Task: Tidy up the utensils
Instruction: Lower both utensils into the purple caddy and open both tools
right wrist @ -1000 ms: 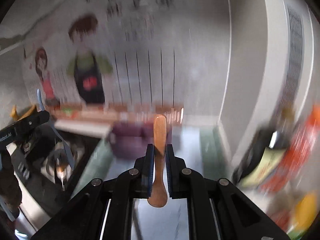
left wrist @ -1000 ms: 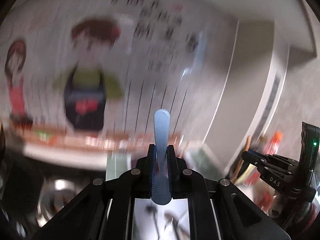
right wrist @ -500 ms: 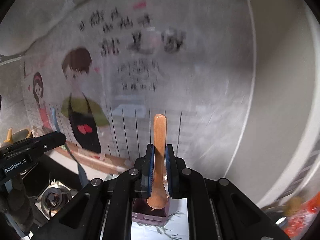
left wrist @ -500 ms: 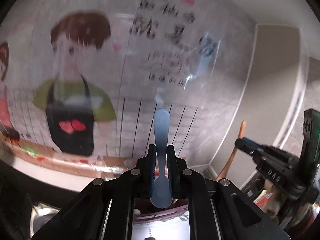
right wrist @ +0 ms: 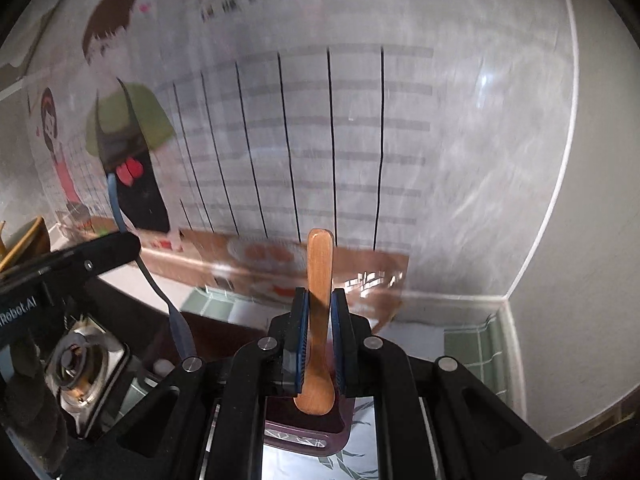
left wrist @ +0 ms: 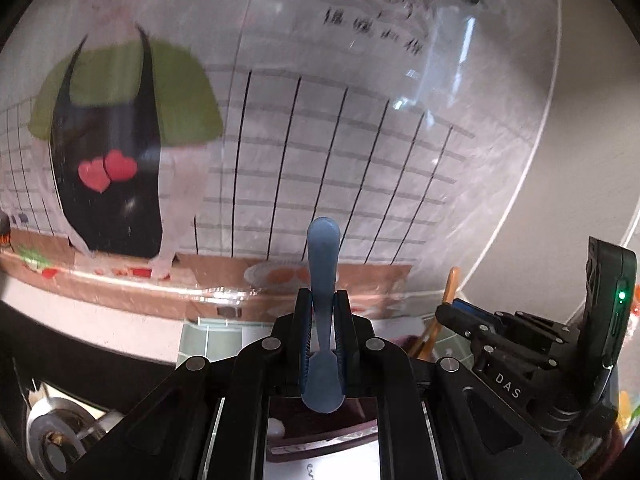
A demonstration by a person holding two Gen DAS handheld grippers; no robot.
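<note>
Left gripper [left wrist: 323, 322]: its two jaws are pressing together on a blue spoon [left wrist: 323, 264] — the handle is standing up between the pads, and the bowl end is hanging down toward the camera.
Blue spoon from the other side: in the right wrist view the same blue spoon [right wrist: 116, 204] is sticking out above and below the left gripper's black finger, and its curved shape is showing well there.
Right gripper [right wrist: 319, 322]: it is clamping a wooden spoon [right wrist: 319, 276] in the same way — handle pointing up and away, bowl end near the lens.
Right gripper in the left wrist view: the black body marked "DAS" [left wrist: 520, 336] is showing at the lower right, with the wooden handle [left wrist: 451, 286] rising from it.
Purple container [right wrist: 306, 428]: it is lying right under the bowl of the wooden spoon, on a white surface with a dark leaf print; I cannot tell if the spoon is touching it.
Wall poster [right wrist: 304, 128]: a glossy sheet with a grid of black lines and cartoon figures is filling the background, blurred.
Gas burner [right wrist: 78, 356]: it is sitting at the lower left on a dark stove top.
Green tiles [right wrist: 478, 344]: they are showing at the base of the wall, to the right.
</note>
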